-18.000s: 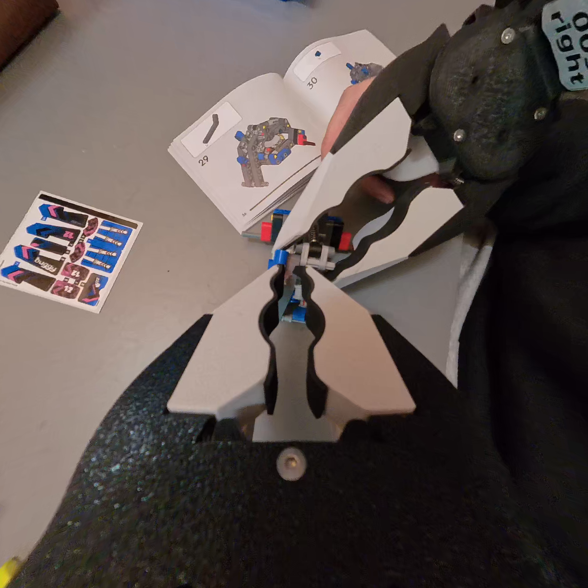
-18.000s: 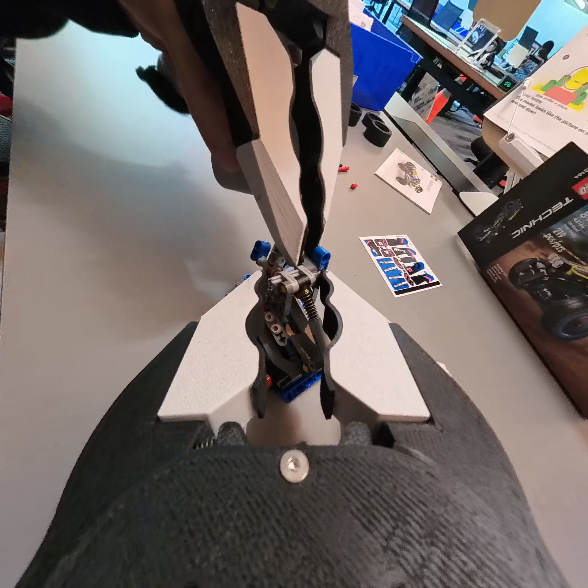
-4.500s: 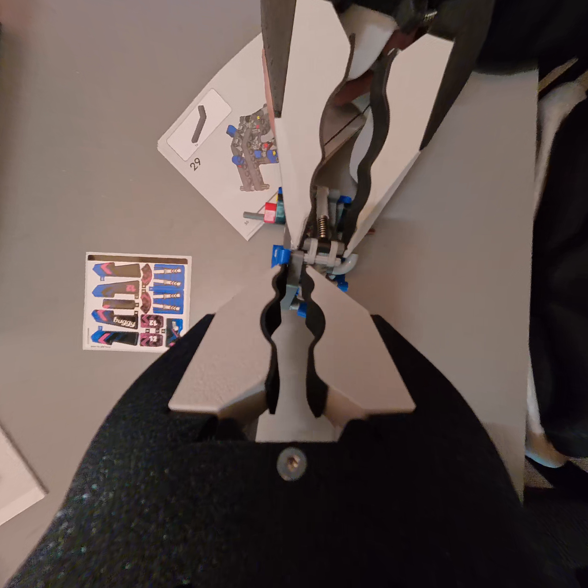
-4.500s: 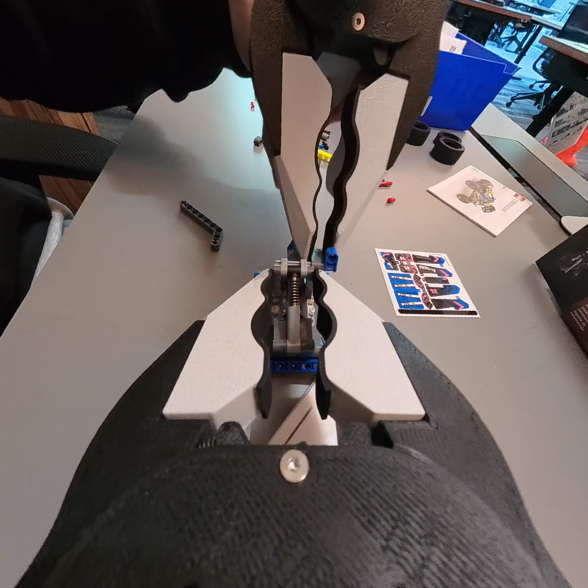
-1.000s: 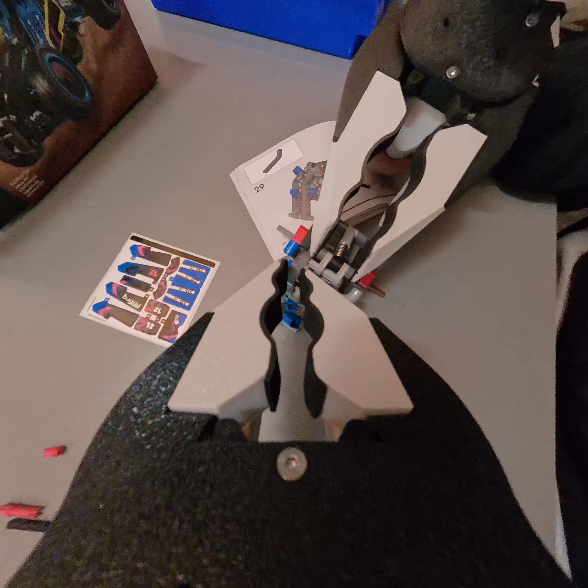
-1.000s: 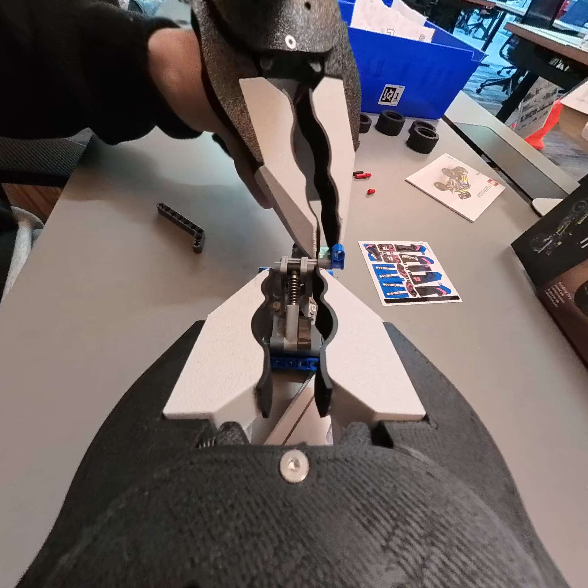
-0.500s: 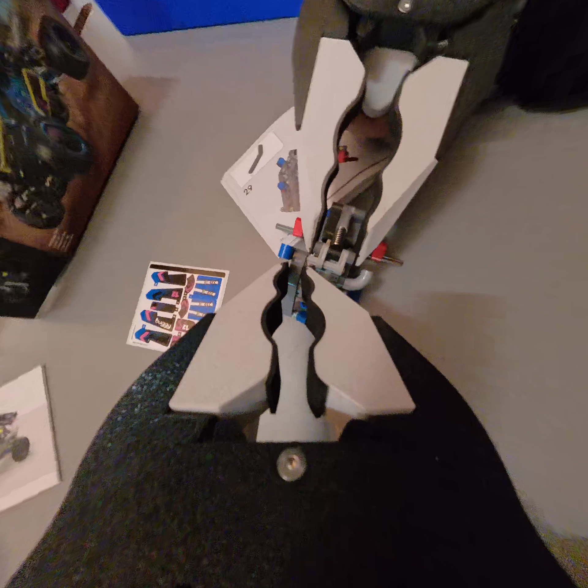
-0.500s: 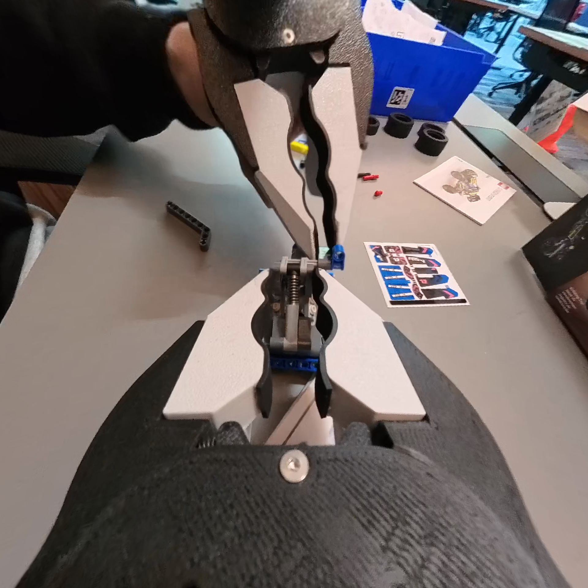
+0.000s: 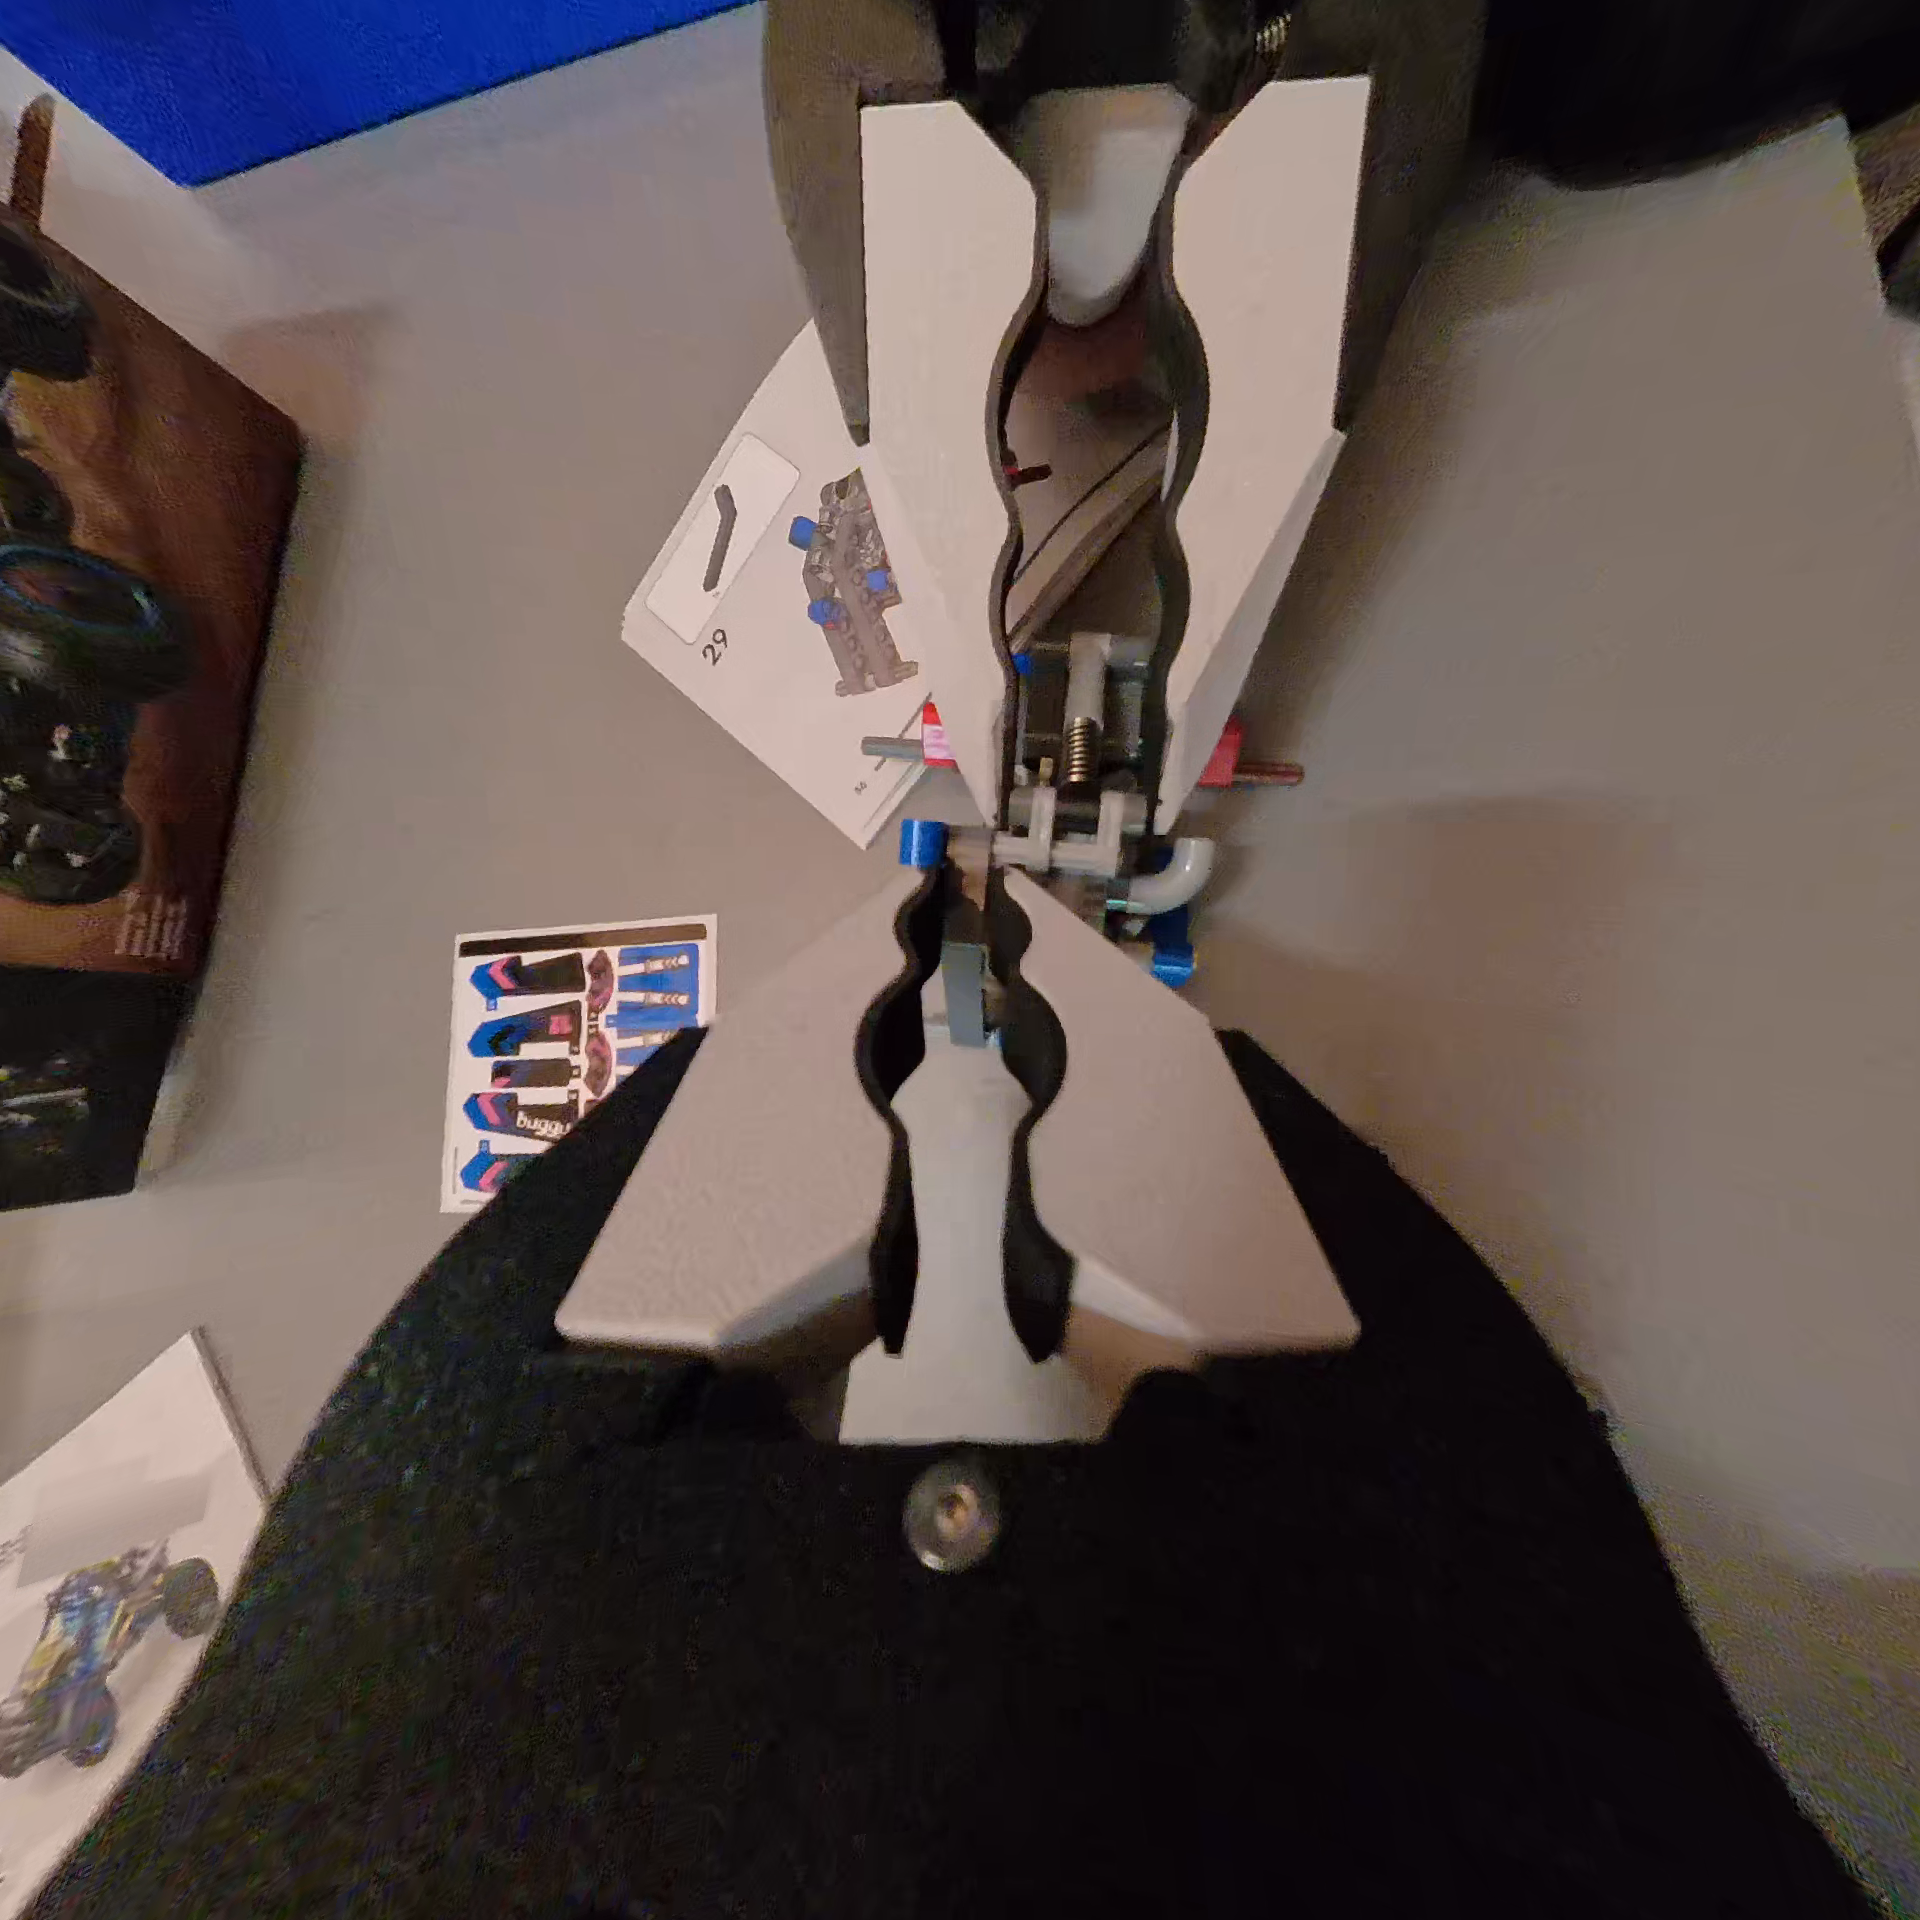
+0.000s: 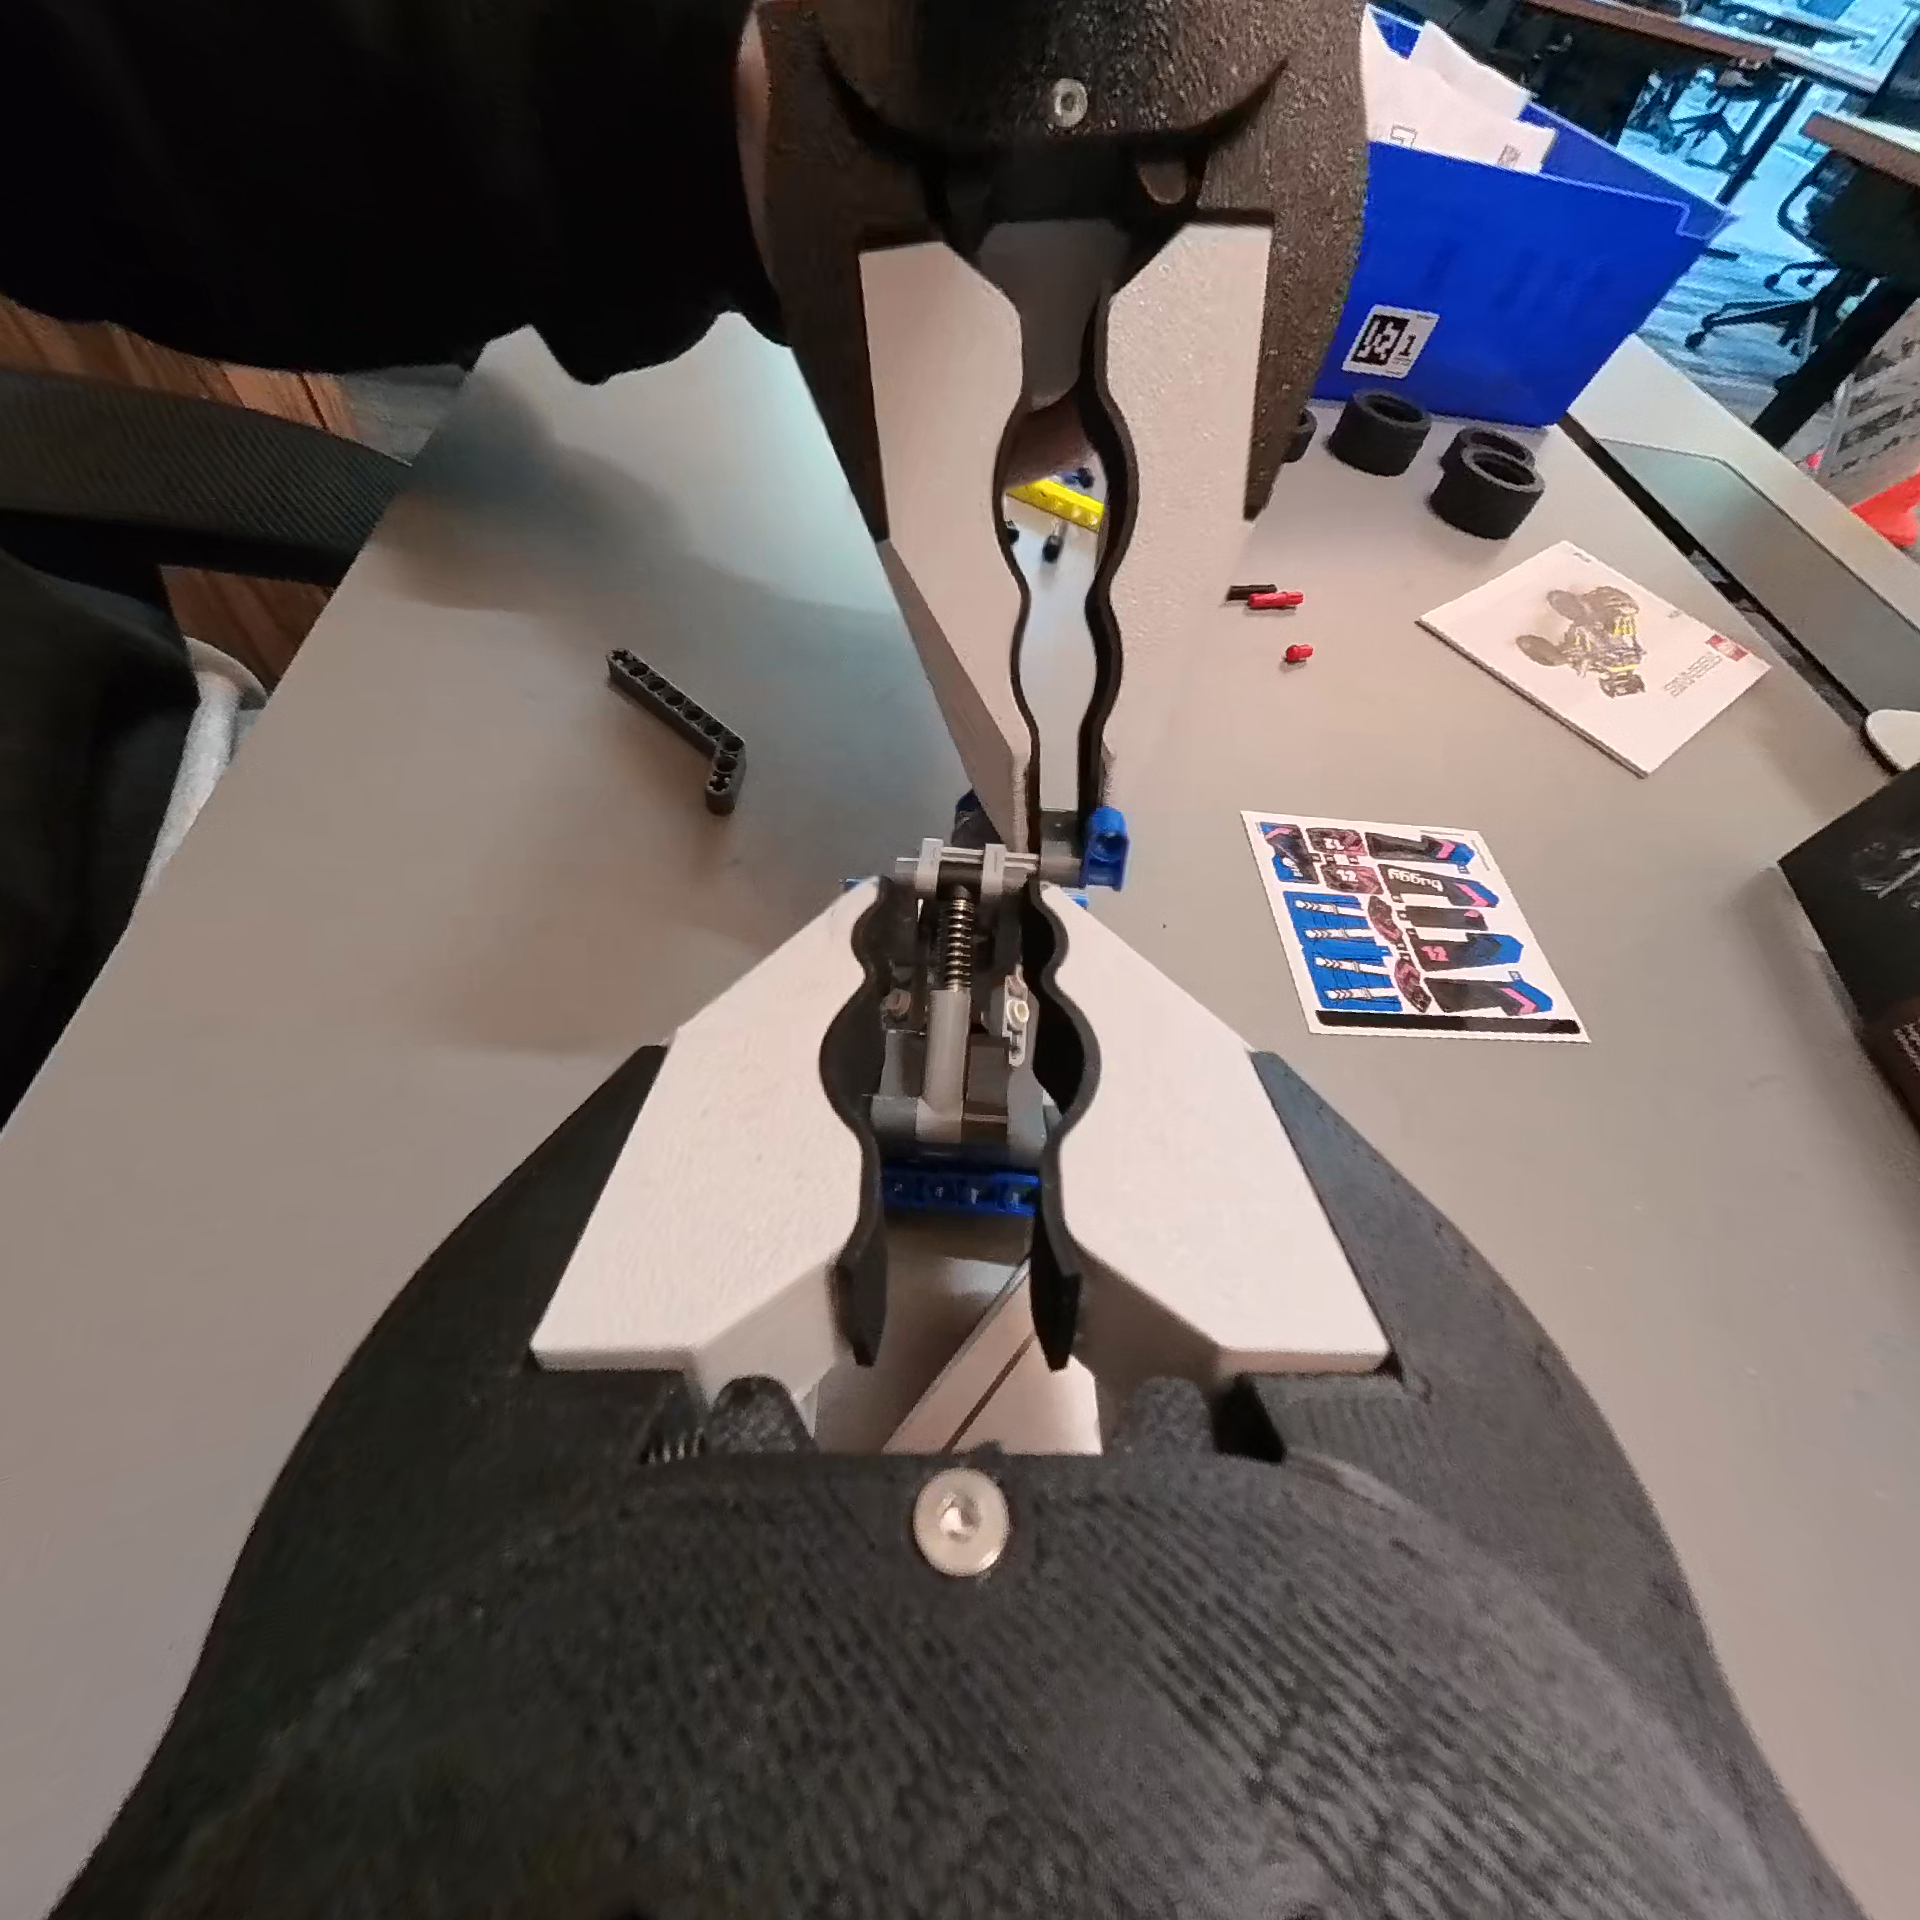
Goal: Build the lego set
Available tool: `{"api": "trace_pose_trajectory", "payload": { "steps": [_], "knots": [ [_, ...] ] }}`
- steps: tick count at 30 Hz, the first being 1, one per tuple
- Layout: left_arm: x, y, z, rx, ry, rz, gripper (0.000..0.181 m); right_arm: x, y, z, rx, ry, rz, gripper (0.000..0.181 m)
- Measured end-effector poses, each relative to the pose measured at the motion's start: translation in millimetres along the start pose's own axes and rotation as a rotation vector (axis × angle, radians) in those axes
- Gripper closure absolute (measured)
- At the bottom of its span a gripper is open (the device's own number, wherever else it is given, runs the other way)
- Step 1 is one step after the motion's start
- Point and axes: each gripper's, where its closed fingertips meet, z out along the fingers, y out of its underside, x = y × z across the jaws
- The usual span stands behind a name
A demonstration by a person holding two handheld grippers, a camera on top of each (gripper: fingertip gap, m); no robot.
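**Chassis half-built, both grippers on it**

Right gripper [image 10: 956, 904] jaws clamp the grey-and-blue lego assembly [image 10: 951, 1039]; left gripper [image 9: 961, 883] jaws pinch a grey piece at its tip. Beyond the jaws, black tyres [image 10: 1481, 488], bent beam [image 10: 681, 727] and sticker sheet [image 10: 1403, 925] lie unused on the desk [image 10: 416, 935]

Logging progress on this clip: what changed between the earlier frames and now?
The left tongs swung round to face the right tongs head-on. Nothing was released: the left stays shut on a grey piece, the right on the lego assembly. The sticker sheet stayed put.
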Motion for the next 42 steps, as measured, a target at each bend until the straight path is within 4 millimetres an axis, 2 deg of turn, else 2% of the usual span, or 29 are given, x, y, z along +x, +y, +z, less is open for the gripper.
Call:
{"api": "trace_pose_trajectory", "payload": {
  "steps": [4,14,20,27,30,35,42],
  "knots": [
    [0.3,0.6,-0.5,-0.032,-0.044,0.020,0.176,-1.3,1.0,0.1,-0.009,-0.010,0.028,0.159],
    [0.0,-0.1,0.0,0.048,-0.010,-0.251,0.176,-0.8,1.3,0.0,-0.018,0.005,0.045,0.159],
    [-2.8,0.1,-0.4,-0.036,-0.116,-0.074,0.176,0.1,2.0,-0.2,-0.020,0.011,0.045,0.160],
    [-2.7,-0.3,-0.4,0.066,-0.026,-0.252,0.177,-0.3,0.7,0.2,-0.013,0.012,0.046,0.159],
    [-5.1,-0.2,0.3,0.053,-0.042,-0.235,0.177,1.7,1.1,0.1,-0.014,0.023,0.045,0.159],
    [-5.9,0.7,-0.3,-0.050,-0.119,-0.068,0.176,1.7,2.2,-0.1,-0.019,0.022,0.042,0.159],
    [-5.8,-0.9,-2.3,0.058,-0.034,-0.250,0.177,1.5,-1.0,-0.1,-0.001,0.019,0.041,0.159]
  ]
}}
